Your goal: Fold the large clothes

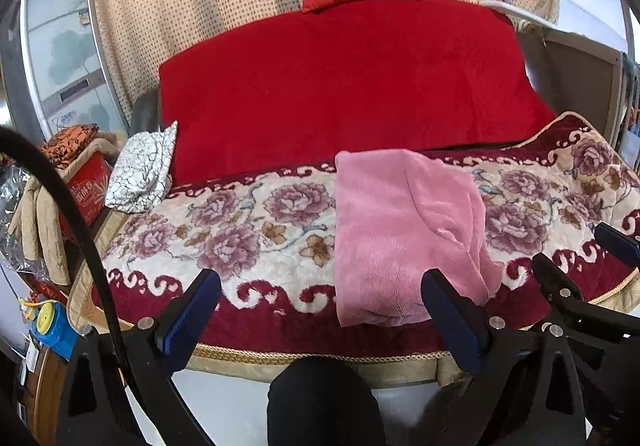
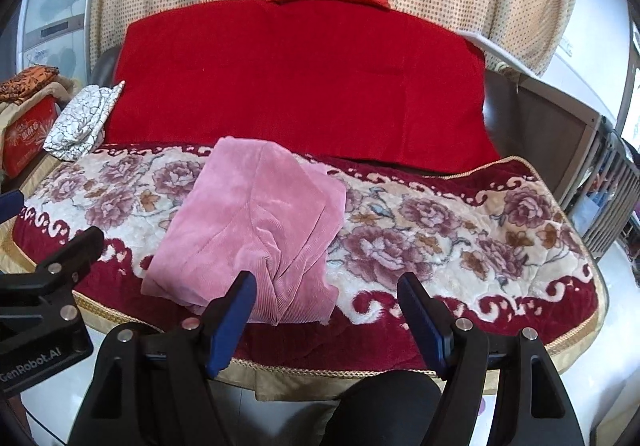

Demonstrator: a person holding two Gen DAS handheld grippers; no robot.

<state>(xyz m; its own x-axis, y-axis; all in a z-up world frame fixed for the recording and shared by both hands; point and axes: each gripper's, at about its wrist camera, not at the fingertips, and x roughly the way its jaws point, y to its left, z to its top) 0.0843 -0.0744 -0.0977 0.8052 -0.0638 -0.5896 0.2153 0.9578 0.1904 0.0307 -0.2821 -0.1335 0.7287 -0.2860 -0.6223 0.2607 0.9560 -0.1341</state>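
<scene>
With both our left gripper (image 1: 320, 310) and right gripper (image 2: 326, 310) spread and empty, we risk dragging the folded pink corduroy garment (image 1: 404, 234) off the bed's floral blanket (image 1: 248, 222).

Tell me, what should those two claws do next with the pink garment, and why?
Probably bring both forward and down to the near edge of the pink garment to take hold of it. It lies folded but rumpled on the floral blanket, and both the left gripper and right gripper hang short of it, jaws open and empty.
</scene>
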